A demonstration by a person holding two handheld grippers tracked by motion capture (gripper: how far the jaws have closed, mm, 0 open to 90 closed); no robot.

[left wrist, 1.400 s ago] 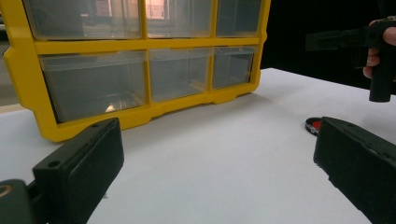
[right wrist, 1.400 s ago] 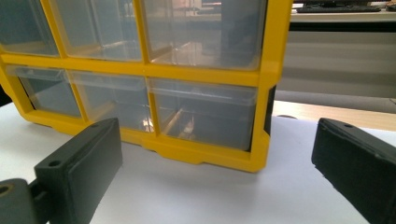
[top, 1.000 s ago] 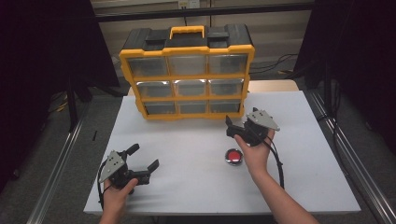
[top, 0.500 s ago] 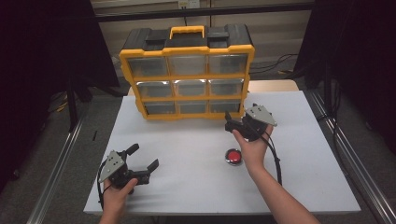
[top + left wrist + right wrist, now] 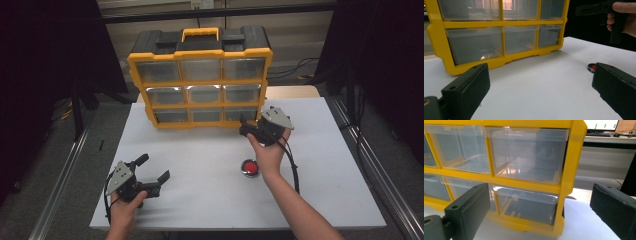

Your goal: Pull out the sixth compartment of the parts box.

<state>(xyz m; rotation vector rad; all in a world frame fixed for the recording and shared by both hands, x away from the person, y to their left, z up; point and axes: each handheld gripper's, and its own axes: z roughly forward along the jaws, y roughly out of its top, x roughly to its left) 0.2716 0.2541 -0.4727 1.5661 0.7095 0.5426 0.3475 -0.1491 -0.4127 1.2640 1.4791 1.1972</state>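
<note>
Yellow organizer (image 5: 200,80) on white table (image 5: 200,200) — dark curtains (image 5: 45,60) around.

Drawer cabinet (image 5: 200,80) behind disc (image 5: 249,167) on table (image 5: 210,200)

A white tabletop (image 5: 210,165) carries everything here. At its far edge stands a yellow drawer cabinet (image 5: 200,80) with a black top and handle, upright, its three rows of clear drawers facing the person. Nearer the front, right of centre, a small round red object with a dark rim (image 5: 249,168) lies flat on the tabletop, well apart from the cabinet.
</note>
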